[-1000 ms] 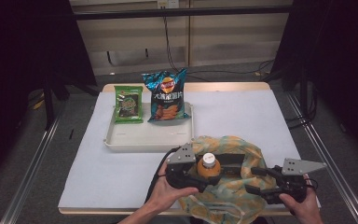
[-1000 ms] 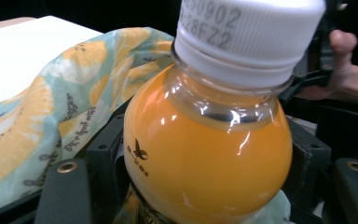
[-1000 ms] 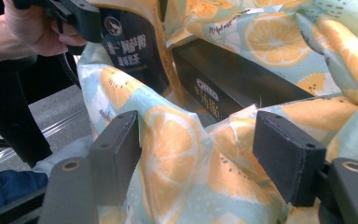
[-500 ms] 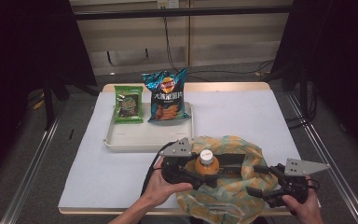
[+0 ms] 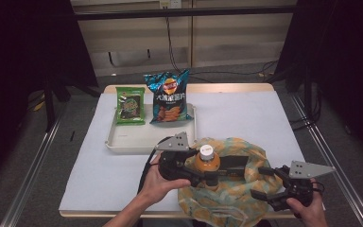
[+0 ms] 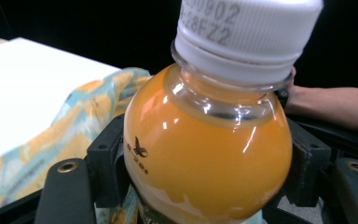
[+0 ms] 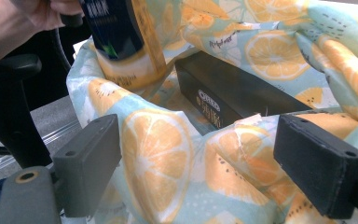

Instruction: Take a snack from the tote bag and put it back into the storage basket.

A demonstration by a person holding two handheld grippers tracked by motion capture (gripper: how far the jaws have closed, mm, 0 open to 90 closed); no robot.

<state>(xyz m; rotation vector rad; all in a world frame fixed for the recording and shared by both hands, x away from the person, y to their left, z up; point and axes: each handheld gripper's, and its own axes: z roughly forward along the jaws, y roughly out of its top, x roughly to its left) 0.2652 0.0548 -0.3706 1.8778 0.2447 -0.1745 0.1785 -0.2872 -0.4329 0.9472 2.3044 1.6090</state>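
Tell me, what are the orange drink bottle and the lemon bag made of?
The bottle looks like clear, glossy plastic: light glints on it and the orange drink shows through. Its white cap looks like matte ridged plastic. The lemon bag seems to be soft thin cloth, since it folds and sags, though it could be a coated fabric.

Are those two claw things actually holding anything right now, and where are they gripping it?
The left gripper clamps the orange juice bottle around its rounded shoulder, below the white cap. The right gripper has just been opening; the lemon-print bag's rim lies between its jaws, not pinched.
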